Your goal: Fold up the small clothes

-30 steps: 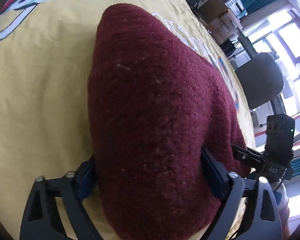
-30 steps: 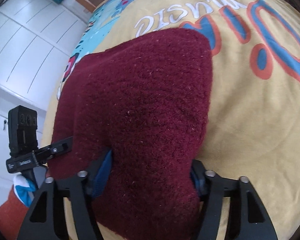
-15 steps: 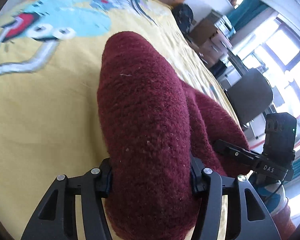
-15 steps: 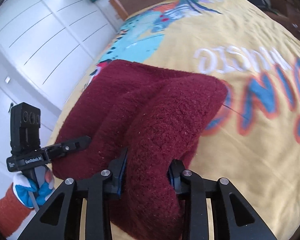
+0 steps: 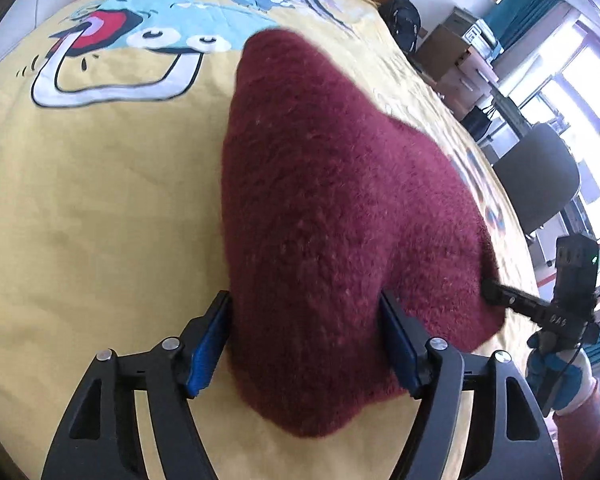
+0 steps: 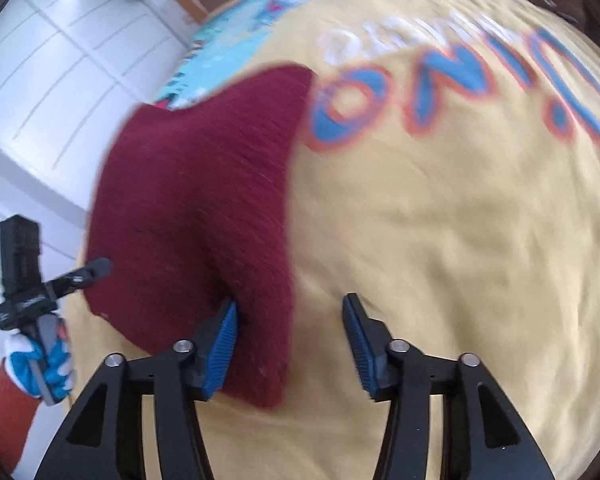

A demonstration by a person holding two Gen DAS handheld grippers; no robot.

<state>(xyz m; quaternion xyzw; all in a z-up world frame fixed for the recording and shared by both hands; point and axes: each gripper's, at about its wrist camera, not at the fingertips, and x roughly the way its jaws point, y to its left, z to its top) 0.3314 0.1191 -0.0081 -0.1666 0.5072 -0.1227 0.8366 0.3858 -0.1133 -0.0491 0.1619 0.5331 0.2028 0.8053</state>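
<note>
Your maroon knit garment point(image 5: 332, 216) lies spread on the yellow printed bedspread point(image 5: 100, 208), which serves as the reference for everything here. The knit sits near the bedspread's middle, between the cartoon face print point(image 5: 140, 40) on one side and the blue-and-orange lettering point(image 6: 440, 88) on the other — its near edge hangs toward you.

Your left gripper point(image 5: 306, 344) straddles the near part of the garment. The jaws are opening; the fabric fills the gap between the blue pads point(image 5: 210, 344), and both seem to touch the knit at its flanks, though no pinch is evident.

Your right gripper point(image 6: 290, 344) stands over the bedspread at the garment's right-hand edge, jaws opening. One blue pad point(image 6: 222, 348) touches the knit's edge; the other point(image 6: 360, 344) is clear of it, with bare yellow cloth below — nothing is clamped. This view is blurred.

Each wrist view shows the other gripper at the garment's far side, held in a blue-and-white gloved hand point(image 6: 40, 360) with a rust-coloured sleeve point(image 6: 4, 404).
</note>
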